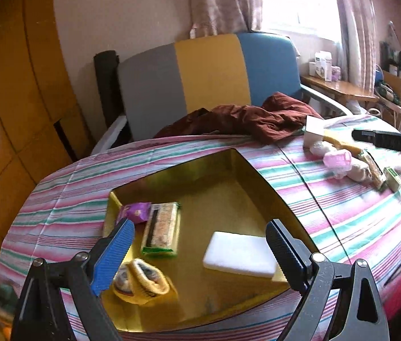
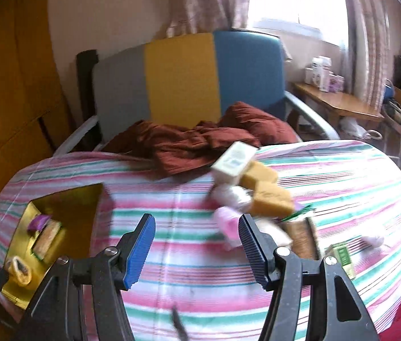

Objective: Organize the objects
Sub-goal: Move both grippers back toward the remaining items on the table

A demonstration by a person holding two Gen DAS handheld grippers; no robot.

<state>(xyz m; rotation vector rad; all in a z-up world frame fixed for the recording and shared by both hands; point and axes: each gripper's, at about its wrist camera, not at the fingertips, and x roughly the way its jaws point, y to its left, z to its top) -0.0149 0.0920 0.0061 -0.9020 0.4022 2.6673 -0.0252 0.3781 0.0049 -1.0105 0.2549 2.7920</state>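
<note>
A gold box (image 1: 254, 176) lies on the striped bed. It holds a white block (image 1: 240, 254), a rice cracker pack (image 1: 162, 228), a purple packet (image 1: 136, 211) and a yellow wrapped snack (image 1: 140, 282). My left gripper (image 1: 200, 244) is open and empty just above the box. A pile of loose items lies to the right: a white carton (image 2: 234, 160), two tan blocks (image 2: 268, 196), pink and white packets (image 2: 227, 221), a green packet (image 2: 342, 257). My right gripper (image 2: 197, 244) is open and empty, just short of the pile. The box also shows in the right wrist view (image 2: 86, 193).
A crumpled dark red cloth (image 2: 194, 142) lies at the bed's far edge. Behind it stands a grey, yellow and blue headboard (image 2: 183, 79). A wooden side table (image 2: 339, 105) with boxes is at the right, wooden wardrobe doors (image 1: 7, 99) at the left.
</note>
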